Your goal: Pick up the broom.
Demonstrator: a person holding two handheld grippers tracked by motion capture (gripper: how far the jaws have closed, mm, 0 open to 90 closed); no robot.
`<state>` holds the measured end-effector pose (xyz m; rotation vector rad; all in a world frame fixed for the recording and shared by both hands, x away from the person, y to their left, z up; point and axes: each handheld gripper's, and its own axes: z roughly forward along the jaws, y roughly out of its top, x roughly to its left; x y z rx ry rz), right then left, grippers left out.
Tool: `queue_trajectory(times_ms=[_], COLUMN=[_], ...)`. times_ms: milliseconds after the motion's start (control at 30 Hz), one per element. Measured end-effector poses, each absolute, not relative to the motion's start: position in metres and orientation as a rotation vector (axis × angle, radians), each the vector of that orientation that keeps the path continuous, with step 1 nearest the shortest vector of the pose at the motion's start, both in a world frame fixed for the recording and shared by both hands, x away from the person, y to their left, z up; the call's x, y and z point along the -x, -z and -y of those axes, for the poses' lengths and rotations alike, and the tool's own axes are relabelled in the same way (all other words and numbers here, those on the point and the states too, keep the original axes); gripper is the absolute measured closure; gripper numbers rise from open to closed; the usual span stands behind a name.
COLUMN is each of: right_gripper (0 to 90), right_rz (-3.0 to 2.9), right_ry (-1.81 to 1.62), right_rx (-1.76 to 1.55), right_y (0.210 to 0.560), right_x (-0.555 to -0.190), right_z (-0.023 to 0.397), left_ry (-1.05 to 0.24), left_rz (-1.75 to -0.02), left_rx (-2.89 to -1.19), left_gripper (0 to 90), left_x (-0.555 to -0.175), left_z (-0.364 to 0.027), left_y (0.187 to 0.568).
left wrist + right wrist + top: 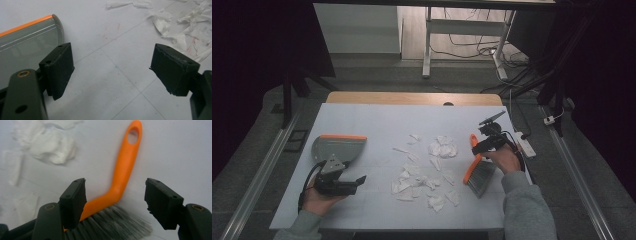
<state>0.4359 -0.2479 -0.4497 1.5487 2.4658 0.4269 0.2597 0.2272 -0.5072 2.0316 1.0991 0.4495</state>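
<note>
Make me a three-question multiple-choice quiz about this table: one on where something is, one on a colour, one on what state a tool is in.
1. Where does the dustpan lie?
A. At the table's left, by the left tool
B. Under the paper scraps
C. On the floor

2. What colour is the brush handle?
A. Blue
B. Orange
C. White

3. How does the right tool stand?
A. Shut on the brush
B. Shut on a paper scrap
C. Open, jaws on either side of the brush handle

Answers:
1. A: in the high view the dustpan sits left of the paper scraps, just beyond the left tool.
2. B: the right gripper view shows an orange handle with grey bristles below.
3. C: its two jaws stand wide apart, with clear space between the right one and the handle.
</note>
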Motion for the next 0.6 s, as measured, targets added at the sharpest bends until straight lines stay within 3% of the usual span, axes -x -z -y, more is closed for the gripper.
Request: queue_trajectory(times_ms=[400,600], right_gripper=[34.6,42.5], right_rz=[-2.457,-2.438], right_ry=[-0.259,-0.204], right_rx=[-1.671,-1.731], right_y=[0.471,0.480], right_x=[-0.450,-0.453], right_z=[0.239,0.235], left_ry=[-0.446,-0.433], left_rz=[-1.089,-1.088], left_rx=[-2.043,-2.041], left_gripper=[19.4,19.3], left_x=[-0.259,-0.259], left_z=[-0.225,-0.224], left_y=[0.508,0.509])
